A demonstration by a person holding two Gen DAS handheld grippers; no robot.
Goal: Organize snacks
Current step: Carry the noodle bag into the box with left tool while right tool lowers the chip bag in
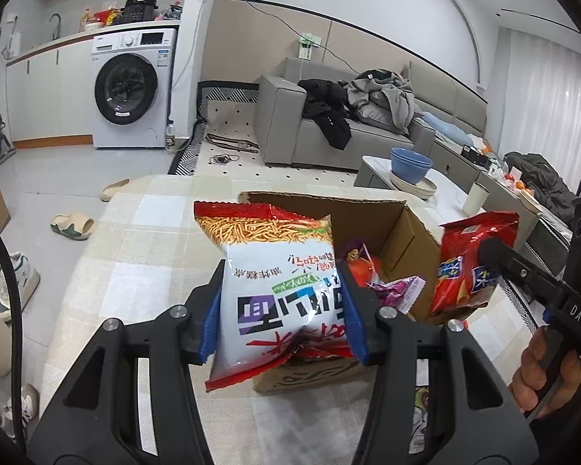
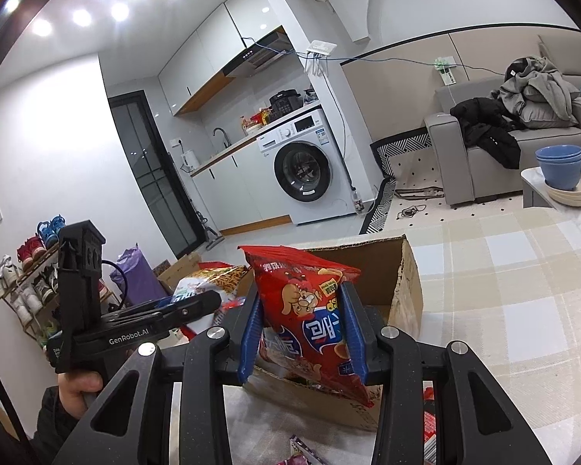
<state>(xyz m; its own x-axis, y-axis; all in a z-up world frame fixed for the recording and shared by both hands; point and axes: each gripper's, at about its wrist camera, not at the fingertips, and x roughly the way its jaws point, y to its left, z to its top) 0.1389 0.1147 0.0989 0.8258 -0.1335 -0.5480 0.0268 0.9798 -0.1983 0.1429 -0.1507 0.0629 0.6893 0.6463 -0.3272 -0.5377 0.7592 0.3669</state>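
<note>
The left gripper (image 1: 284,310) pinched a white snack bag (image 1: 275,283) between its blue fingers (image 1: 209,325), holding it over the near edge of the cardboard box (image 1: 403,232) on the checked table (image 1: 143,232). The right gripper (image 2: 304,333) had its fingers (image 2: 354,329) pressed on a red snack bag (image 2: 310,310), just beside the box's right wall. A purple packet (image 1: 399,290) and an orange one (image 1: 362,267) lay inside the box. Blue bowls (image 1: 410,164) on plates (image 1: 414,186) and a cup (image 1: 476,197) stood well beyond on a second table, near the sofa (image 1: 290,124).
</note>
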